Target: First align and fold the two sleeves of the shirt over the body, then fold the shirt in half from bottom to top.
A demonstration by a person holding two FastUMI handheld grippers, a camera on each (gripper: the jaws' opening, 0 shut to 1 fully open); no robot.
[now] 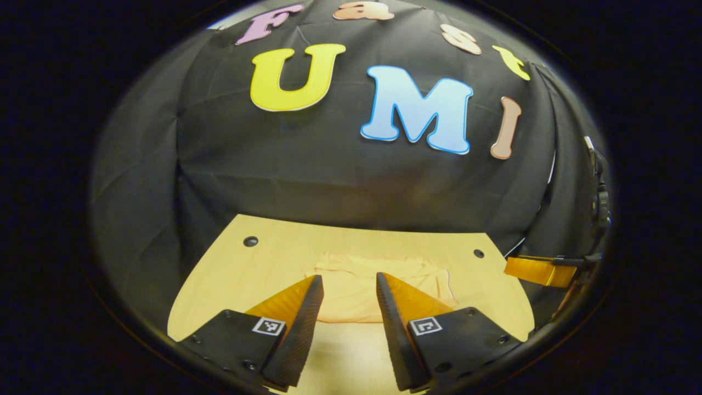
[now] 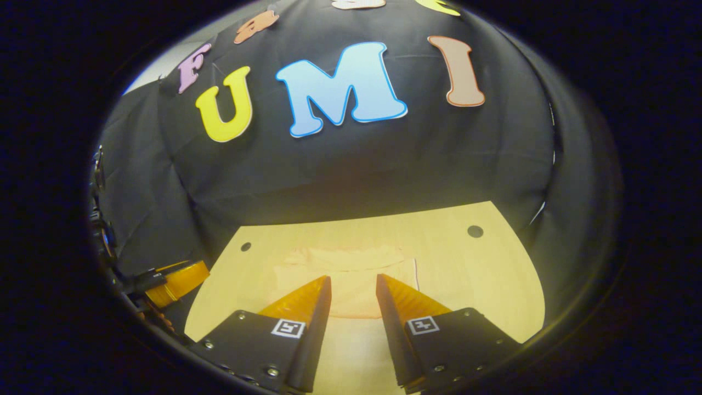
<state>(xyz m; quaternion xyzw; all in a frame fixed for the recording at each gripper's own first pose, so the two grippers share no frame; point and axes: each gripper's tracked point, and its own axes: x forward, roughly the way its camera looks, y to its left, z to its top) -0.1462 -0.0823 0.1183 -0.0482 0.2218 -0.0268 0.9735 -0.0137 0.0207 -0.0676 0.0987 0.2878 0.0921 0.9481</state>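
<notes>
A pale peach shirt lies flat on the wooden table as a compact, roughly rectangular shape, its near edge straight. My left gripper hovers open over the table in front of it, with nothing between the fingers. In the right gripper view the same shirt sits mid-table, and my right gripper is open and empty just before its near edge. Each gripper also appears off to the side in the other's view: the right gripper and the left gripper.
The table has small dark holes near its far corners. The black booth wall rises right behind the far edge. Bare wood lies on both sides of the shirt.
</notes>
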